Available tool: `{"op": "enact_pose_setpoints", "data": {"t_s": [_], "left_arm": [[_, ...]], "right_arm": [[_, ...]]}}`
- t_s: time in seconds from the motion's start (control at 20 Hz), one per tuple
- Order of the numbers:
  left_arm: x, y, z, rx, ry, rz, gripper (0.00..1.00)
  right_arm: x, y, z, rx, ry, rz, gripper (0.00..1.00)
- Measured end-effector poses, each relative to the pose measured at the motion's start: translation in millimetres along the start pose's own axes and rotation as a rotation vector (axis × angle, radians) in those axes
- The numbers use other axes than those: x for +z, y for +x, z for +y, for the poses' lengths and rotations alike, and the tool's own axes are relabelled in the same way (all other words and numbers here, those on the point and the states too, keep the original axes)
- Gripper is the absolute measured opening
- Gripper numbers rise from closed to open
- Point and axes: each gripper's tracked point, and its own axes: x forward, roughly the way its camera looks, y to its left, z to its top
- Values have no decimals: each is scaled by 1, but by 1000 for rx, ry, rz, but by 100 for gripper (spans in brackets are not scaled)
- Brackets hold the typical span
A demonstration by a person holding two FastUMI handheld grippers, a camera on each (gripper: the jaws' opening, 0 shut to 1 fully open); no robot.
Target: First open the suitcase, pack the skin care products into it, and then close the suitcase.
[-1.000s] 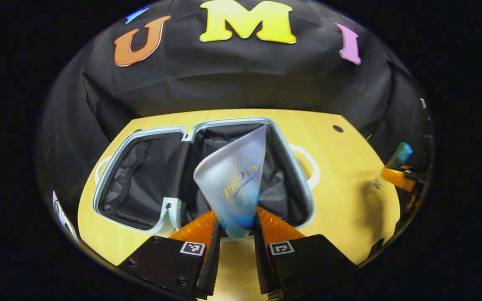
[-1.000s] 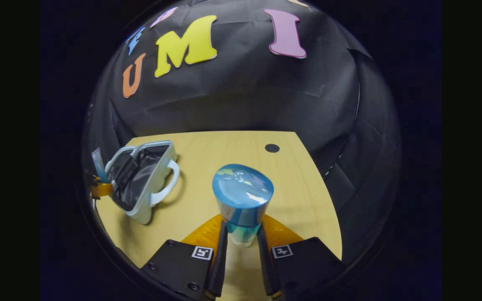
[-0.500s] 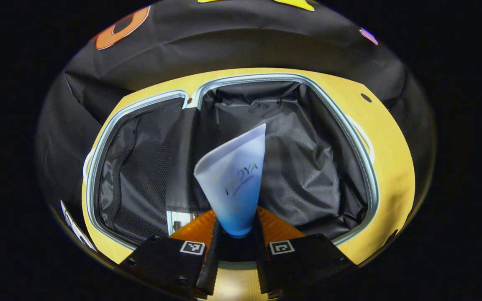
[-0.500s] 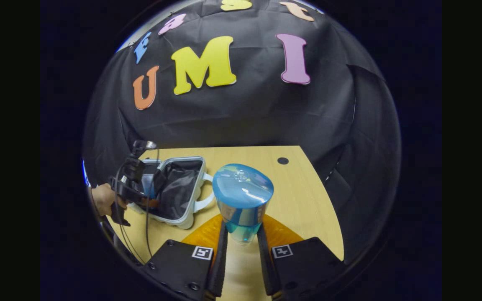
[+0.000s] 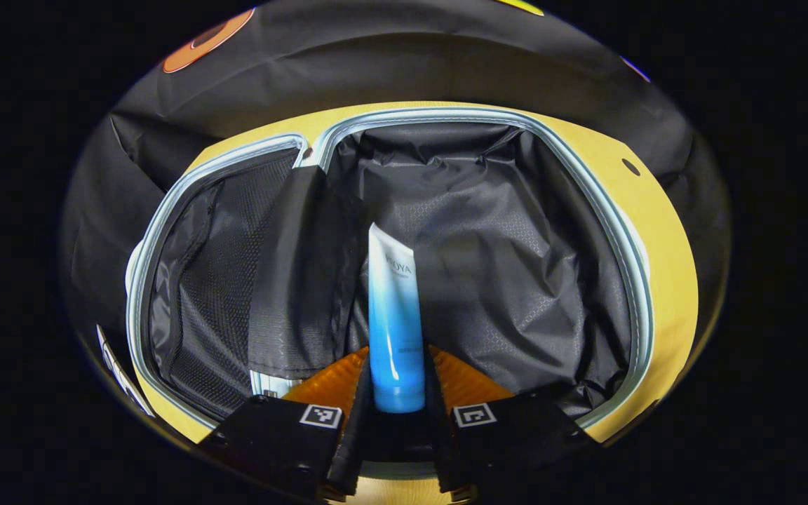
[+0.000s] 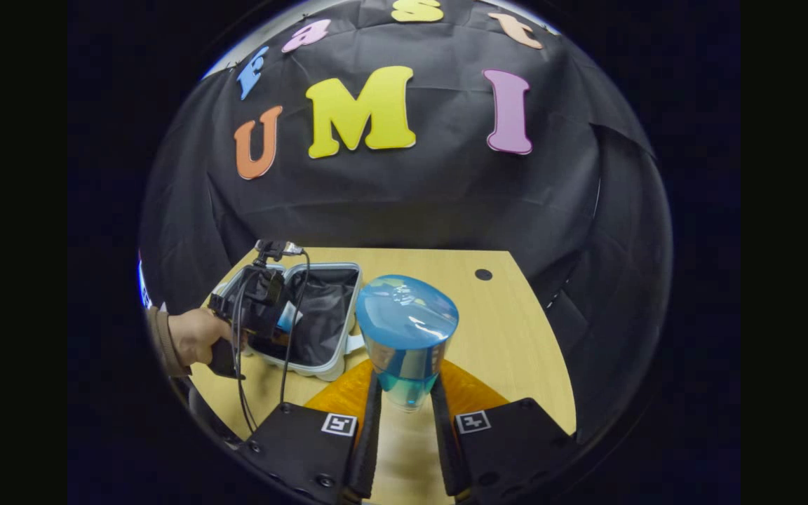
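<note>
Suitcase (image 5: 628, 231): lies open on the wooden table (image 6: 516, 337), both dark-lined halves facing up. In the left gripper view it now looms larger than a second ago, so the left gripper has closed in over it.
Change: the tube (image 5: 393, 315), seen broadside half a second ago, now shows edge-on, pointing into the suitcase's right half, beside the middle divider flap (image 5: 292, 280).
Meaning: packing of the first product looks nearly done; release seems next.
Left gripper (image 5: 395, 393): narrow, both fingers pressing the tube's cap end.
Right gripper (image 6: 405, 400): narrow, clamped on a blue-capped bottle (image 6: 407, 330), right of the suitcase, above the table.
Hand (image 6: 193, 335): holds the left gripper at the suitcase's near edge.
Hard to tell: whether the tube's far tip touches the lining; the bottle's lower body is hidden between the fingers.
</note>
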Motion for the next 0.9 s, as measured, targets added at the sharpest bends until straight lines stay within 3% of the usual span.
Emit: {"op": "enact_pose_setpoints", "data": {"t_s": [0.05,0.1,0.15,0.3,0.35,0.45,0.65,0.85,0.9], "left_arm": [[1,-2,0,9,-1,-1,45],[0,-2,-2,4,-6,1,53],[1,-5,-8,-15,-10,-8,47],[16,-30,-7,-15,-14,-133,83],[19,-43,-5,-18,-9,-178,80],[30,-66,1,-15,5,-279,100],[24,-112,30,19,47,-447,97],[4,-160,73,129,120,-613,97],[-3,-166,80,126,127,-643,98]], "right_arm": [[2,0,5,7,-5,-1,34],[5,0,11,18,-8,-4,34],[8,3,18,33,-13,-5,34],[24,17,49,86,-30,-6,32],[29,24,61,104,-35,-7,34],[35,42,82,132,-54,2,32],[28,82,127,177,-81,56,34],[-2,119,166,195,-105,141,34],[-11,128,173,197,-108,168,34]]}}
